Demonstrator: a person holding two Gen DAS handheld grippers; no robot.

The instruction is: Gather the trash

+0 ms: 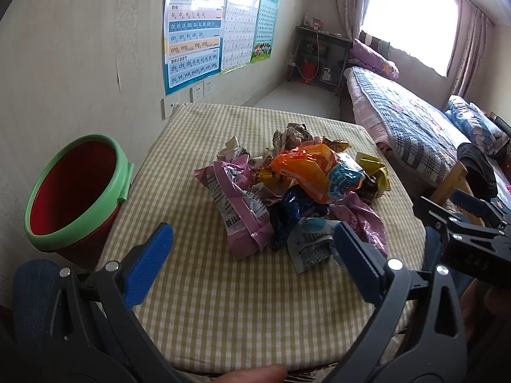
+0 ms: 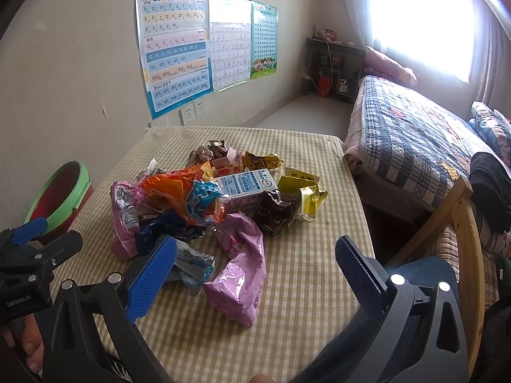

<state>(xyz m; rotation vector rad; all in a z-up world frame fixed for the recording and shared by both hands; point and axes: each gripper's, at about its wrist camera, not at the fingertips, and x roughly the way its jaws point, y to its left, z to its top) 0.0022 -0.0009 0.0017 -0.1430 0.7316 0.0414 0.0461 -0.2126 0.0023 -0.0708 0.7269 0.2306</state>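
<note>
Lying in one heap on the checked table (image 1: 223, 312), the trash (image 1: 297, 188) has not been picked up yet. A pink bag (image 1: 238, 204), an orange wrapper (image 1: 306, 166), a blue wrapper (image 1: 289, 212), a yellow packet (image 2: 301, 196) and a white carton (image 2: 247, 185) can be seen in the heap, all crumpled and touching each other. A red bin (image 1: 76, 191) with a green rim is set at the table's left edge, just beside the cloth. Only its red inside can be seen, with no trash showing in it, though the bottom is hidden. So the job looks to be at the very start, and the whole heap is left to be moved.

The left gripper (image 1: 252, 255) is held wide apart and nothing is caught in it; it is kept above the near side of the heap, with no wrapper touched. The right gripper (image 2: 255, 265) is spread wide too and is empty, with a second pink bag (image 2: 242, 274) seen between its fingers but not pressed by them
</note>
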